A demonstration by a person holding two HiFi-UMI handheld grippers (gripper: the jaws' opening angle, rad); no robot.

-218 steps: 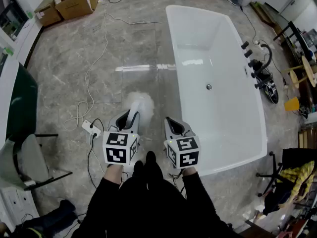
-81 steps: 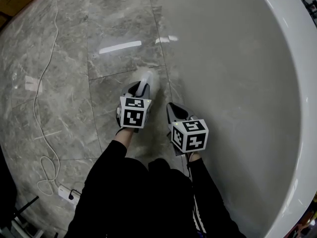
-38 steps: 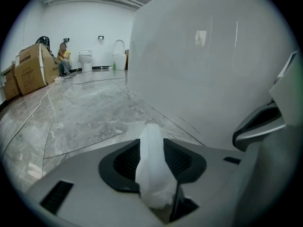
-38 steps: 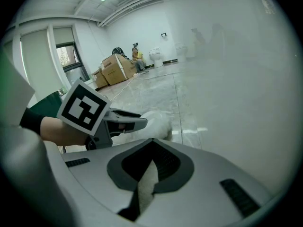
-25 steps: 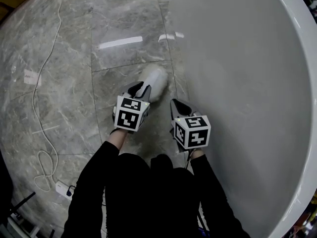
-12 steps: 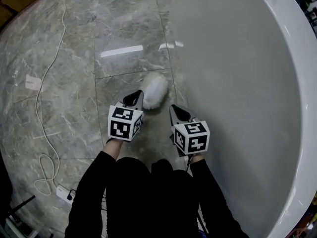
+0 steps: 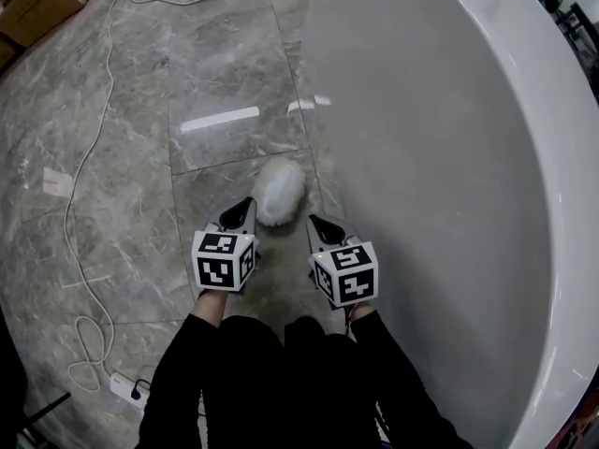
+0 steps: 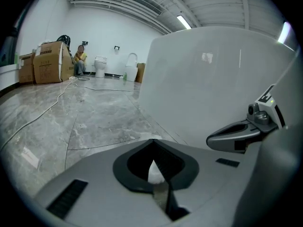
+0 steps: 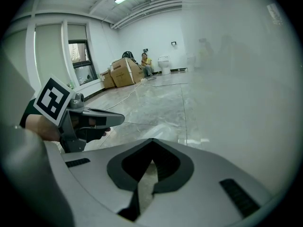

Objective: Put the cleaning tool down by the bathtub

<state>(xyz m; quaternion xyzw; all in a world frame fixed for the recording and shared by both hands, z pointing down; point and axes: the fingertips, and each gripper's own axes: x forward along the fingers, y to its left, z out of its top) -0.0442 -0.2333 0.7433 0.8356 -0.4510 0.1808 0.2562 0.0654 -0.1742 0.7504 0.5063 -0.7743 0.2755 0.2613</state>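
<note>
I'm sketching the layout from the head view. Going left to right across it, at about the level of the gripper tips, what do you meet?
white cable on the floor → left gripper → fluffy white cleaning tool → right gripper → bathtub

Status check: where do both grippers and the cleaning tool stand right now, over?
Left gripper jaws shut, empty; right gripper same. Cleaning tool lying on floor beside bathtub, clear of both grippers. Nothing in the way.

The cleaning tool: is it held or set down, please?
Set down: the cleaning tool lies on the floor beside the bathtub, ahead of the left gripper and right gripper.
</note>
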